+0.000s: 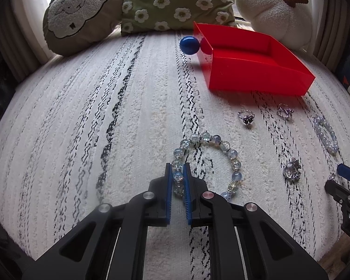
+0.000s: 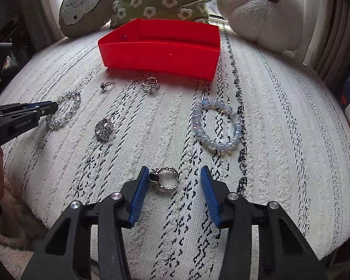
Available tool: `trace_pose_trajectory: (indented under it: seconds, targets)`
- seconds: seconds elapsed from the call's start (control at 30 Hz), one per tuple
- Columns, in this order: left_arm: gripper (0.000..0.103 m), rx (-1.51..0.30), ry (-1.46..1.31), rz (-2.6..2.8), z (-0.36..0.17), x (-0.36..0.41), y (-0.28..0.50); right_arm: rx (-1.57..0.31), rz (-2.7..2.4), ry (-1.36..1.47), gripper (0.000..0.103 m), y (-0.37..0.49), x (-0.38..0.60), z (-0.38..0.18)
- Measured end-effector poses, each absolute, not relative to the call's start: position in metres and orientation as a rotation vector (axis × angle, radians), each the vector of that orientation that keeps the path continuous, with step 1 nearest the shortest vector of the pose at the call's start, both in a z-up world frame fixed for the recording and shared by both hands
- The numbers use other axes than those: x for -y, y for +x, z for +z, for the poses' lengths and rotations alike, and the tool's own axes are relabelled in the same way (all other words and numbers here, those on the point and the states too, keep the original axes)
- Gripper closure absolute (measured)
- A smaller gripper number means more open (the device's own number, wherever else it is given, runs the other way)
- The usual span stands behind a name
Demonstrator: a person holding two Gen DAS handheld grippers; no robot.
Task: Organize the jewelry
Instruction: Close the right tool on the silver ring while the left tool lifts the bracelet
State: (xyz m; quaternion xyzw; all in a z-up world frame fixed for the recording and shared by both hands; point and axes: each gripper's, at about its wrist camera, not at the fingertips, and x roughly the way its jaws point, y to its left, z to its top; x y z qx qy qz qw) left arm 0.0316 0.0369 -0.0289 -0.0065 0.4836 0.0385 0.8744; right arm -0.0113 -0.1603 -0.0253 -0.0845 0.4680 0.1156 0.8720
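My left gripper [image 1: 177, 170] is shut on a clear-and-blue beaded bracelet [image 1: 231, 155] that lies on the white cushion; it also shows in the right wrist view [image 2: 66, 110]. My right gripper [image 2: 175, 173] is open around a silver ring with a dark stone [image 2: 166, 178], which touches the left finger. A second pale blue bracelet with a star charm [image 2: 218, 127] lies to the right. Three more silver rings lie loose: one dark-stoned [image 1: 246, 117], one twisted [image 1: 284, 111], one ornate [image 1: 291, 169]. The red box [image 1: 256, 77] stands at the back.
A blue ball [image 1: 189, 45] sits by the red box's left corner. A sheep pillow [image 1: 79, 14], a green flowered pillow [image 1: 175, 2] and a white plush [image 1: 273, 9] line the cushion's back edge. The cushion [image 1: 105, 116] drops off at both sides.
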Motion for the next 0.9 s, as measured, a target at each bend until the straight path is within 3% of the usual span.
trace_pose_trajectory:
  seconds: [0.3, 0.9]
  targets:
    - [0.094, -1.008, -0.017, 0.072, -0.027, -0.037, 0.031, -0.969, 0.279, -0.185, 0.078, -0.015, 0.156, -0.024]
    - [0.094, -0.939, -0.032, 0.039, -0.009, -0.034, 0.022, -0.926, 0.287, -0.158, 0.078, -0.019, 0.161, -0.015]
